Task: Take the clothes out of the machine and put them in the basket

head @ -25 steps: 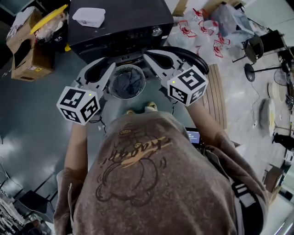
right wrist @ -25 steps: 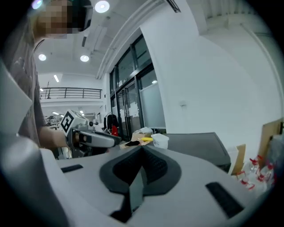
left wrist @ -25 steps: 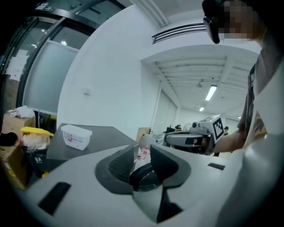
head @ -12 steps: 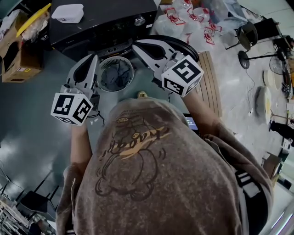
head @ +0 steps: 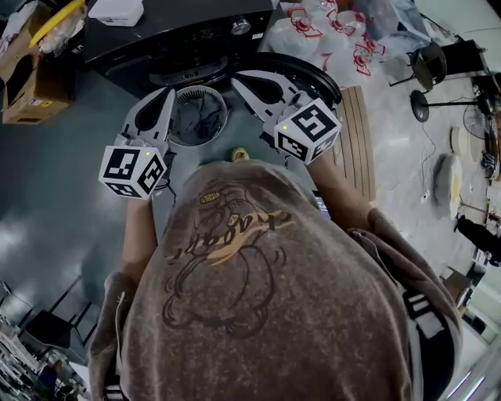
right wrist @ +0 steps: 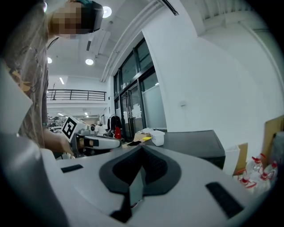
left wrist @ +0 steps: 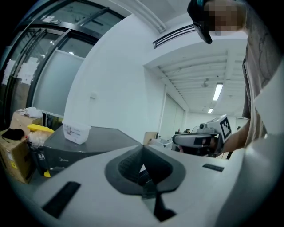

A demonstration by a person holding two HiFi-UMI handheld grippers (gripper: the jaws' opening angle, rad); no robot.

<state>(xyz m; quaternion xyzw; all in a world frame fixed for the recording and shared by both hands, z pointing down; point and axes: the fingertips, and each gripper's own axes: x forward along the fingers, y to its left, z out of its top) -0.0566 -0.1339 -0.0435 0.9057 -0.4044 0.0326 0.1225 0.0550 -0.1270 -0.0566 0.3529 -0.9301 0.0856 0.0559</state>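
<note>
A: Down in front of the black machine (head: 180, 35): round slatted basket (head: 205, 143), standing on the floor right against the front panel. Dark clothes (head: 202, 121) heaped inside already.

B: Flanked on both sides, too: left gripper (head: 166, 98) just beside the basket's left rim, right gripper (head: 239, 81) over its right rim. Both pointing at the machine.

A: Jaws?

B: Pressed together on the left, pads tip to tip, nothing caught between. Same on the right, going by its own view: tips meeting, only a pale sliver of background through the slot behind (no cloth there, as far as can be judged).

A: So nothing carried in either. Any more clothes in the drum?

B: Can't tell. Drum mouth tucked under the machine's top edge in the head view, out of sight. Dark ring (head: 329, 86) standing out to the right, probably the open door.

A: Then straight ahead and low for the next reach, past the basket. Nearer hand?

B: Right, marginally: tip further forward, and on the door side. Needs opening first, either way.

A: Up top, for the record: white tub (head: 117, 11) on the machine's lid, cardboard box (head: 31, 78) off to the left. Neither in the way.
</note>
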